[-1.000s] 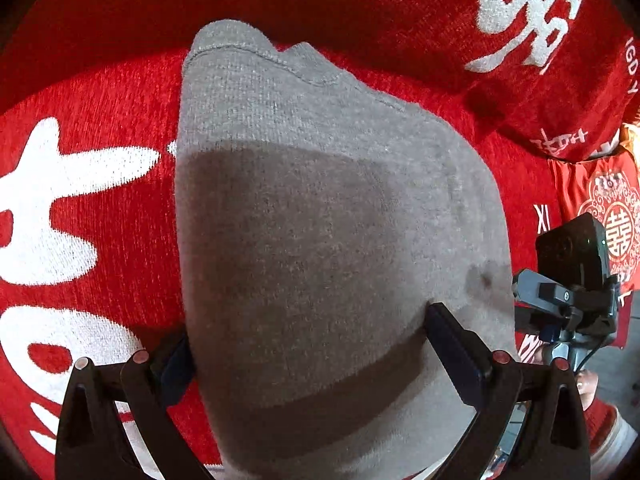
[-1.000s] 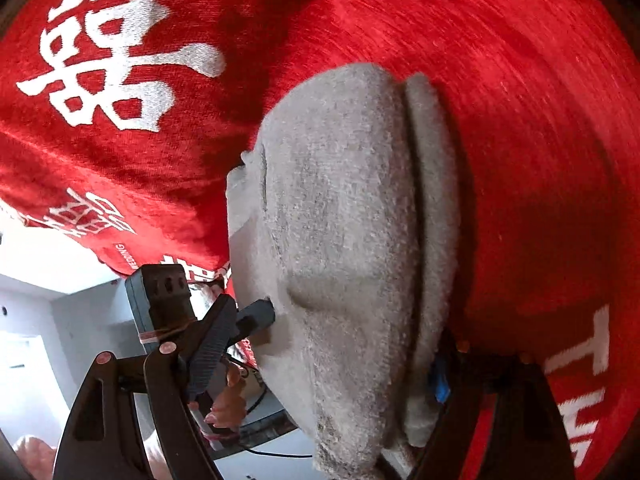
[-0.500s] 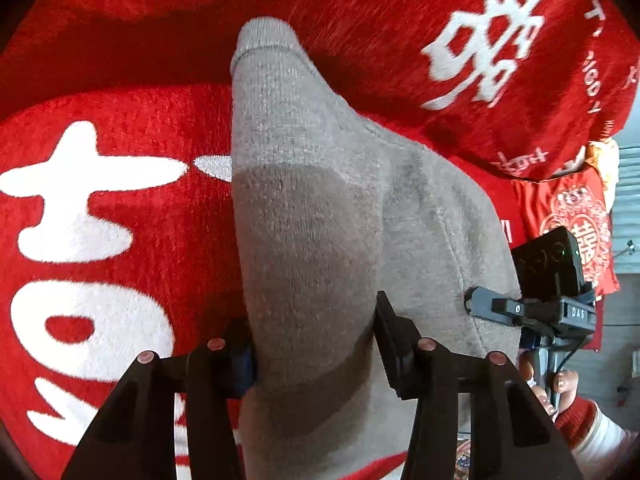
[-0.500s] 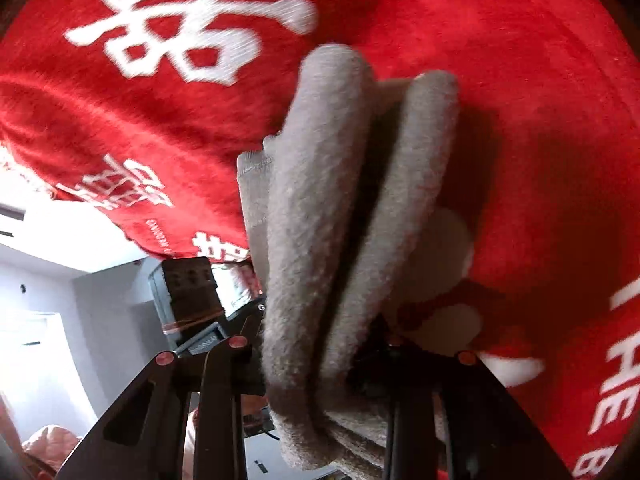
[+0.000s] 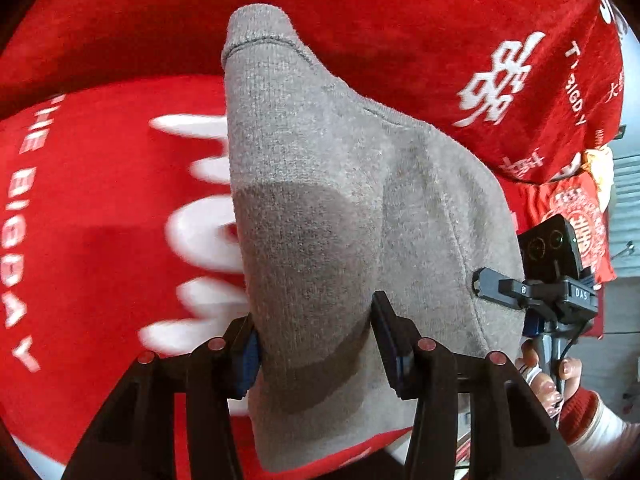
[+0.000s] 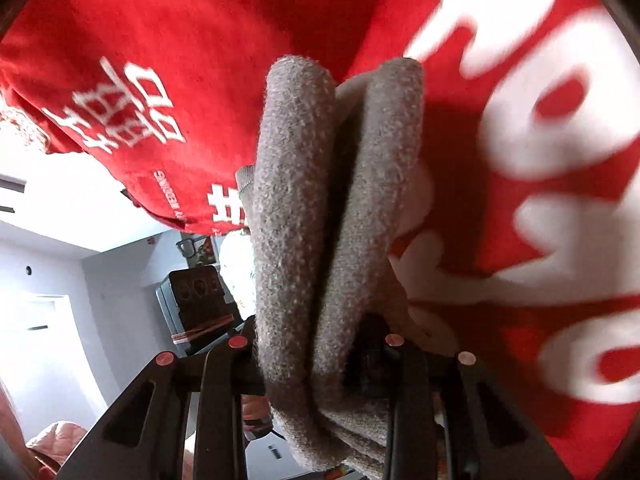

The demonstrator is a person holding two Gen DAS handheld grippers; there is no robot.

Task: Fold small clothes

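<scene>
Here, in the left wrist view, the left gripper [image 5: 314, 344] is pinching the near edge of the grey knit garment [image 5: 320, 216], both blue-padded fingers [image 5: 386, 344] pressing into the cloth; the garment is running straight ahead of the jaws, long axis pointing away from the camera, its hemmed far end rising to a narrow tip over the red cloth [image 5: 100, 200]. The right gripper [image 5: 532, 288] is showing at the garment's right edge, touching it, with the person's hand [image 5: 548, 376] below. Readable writing on the red cloth: "THE BIGDAY" down the left side, "BIGDAY" again at upper right, plus large white Chinese characters. A small "DAS" label is sitting on the right tool. Moving to the right wrist view, the right gripper [image 6: 316, 348] is squeezing the garment [image 6: 328, 220], doubled into two thick rolls side by side, again extending forward from the jaws above the red cloth [image 6: 200, 40]. Both grippers are gripping equally close. The white lettering here is too blurred to read; the small print at the cloth's edge is also unclear.
</scene>
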